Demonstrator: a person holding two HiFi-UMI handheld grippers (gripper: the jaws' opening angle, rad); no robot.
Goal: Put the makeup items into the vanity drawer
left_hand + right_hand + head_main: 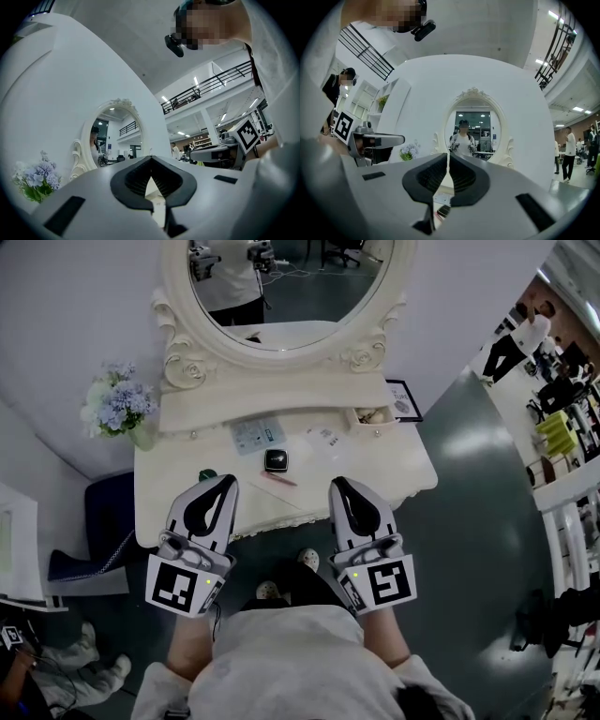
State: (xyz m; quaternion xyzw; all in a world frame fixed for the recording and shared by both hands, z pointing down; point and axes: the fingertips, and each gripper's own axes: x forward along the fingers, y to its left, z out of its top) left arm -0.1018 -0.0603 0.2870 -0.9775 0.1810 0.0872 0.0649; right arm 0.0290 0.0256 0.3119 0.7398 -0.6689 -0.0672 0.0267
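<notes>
The cream vanity table (403, 474) stands under an oval mirror (281, 282). On its top lie a black compact (276, 460), a pink pencil (279, 478), a pale blue packet (256, 434) and a white packet (323, 437). A green item (206, 474) peeks out beside my left gripper (228, 480). A small drawer (373, 414) on the upper shelf at the right stands open. Both grippers hover over the table's front edge, left one (150, 159) and right one (337, 484) (448, 157) shut with nothing held. Through the right jaws the compact (443, 211) shows below.
A vase of blue flowers (117, 409) stands on the table's left corner and a framed picture (404, 399) at the back right. A dark blue seat (103, 521) is left of the table. The person's slippered feet (268, 590) are under the front edge.
</notes>
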